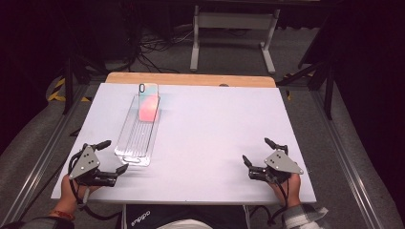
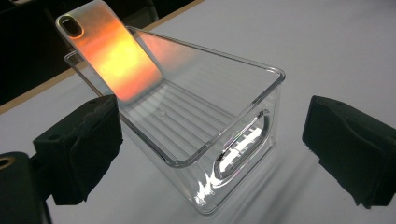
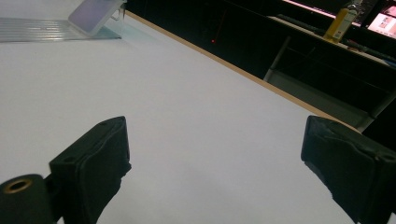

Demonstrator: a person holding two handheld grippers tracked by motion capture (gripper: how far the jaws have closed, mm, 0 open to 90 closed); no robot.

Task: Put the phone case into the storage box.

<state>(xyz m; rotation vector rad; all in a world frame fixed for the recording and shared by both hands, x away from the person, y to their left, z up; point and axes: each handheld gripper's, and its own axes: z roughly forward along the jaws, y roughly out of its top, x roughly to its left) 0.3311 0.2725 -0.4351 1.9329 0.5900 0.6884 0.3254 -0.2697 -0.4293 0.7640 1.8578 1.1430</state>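
spread jaws frame clear bin, apart from it.

A white table with a pale wood strip along its far edge carries a clear, colourless plastic bin, its floor ribbed with fine parallel lines and its walls catching bright white glints. Leaning in the bin, a phone case shows an iridescent gradient: silvery grey-green at the top around a black-ringed camera cutout, melting into orange and pinkish red lower down. The left gripper and the right gripper each have matte black jaws and a light grey triangular plate dotted with small dark holes. A plaid grey-and-white sleeve edges the frame. The floor is dull grey, crossed by black cables.
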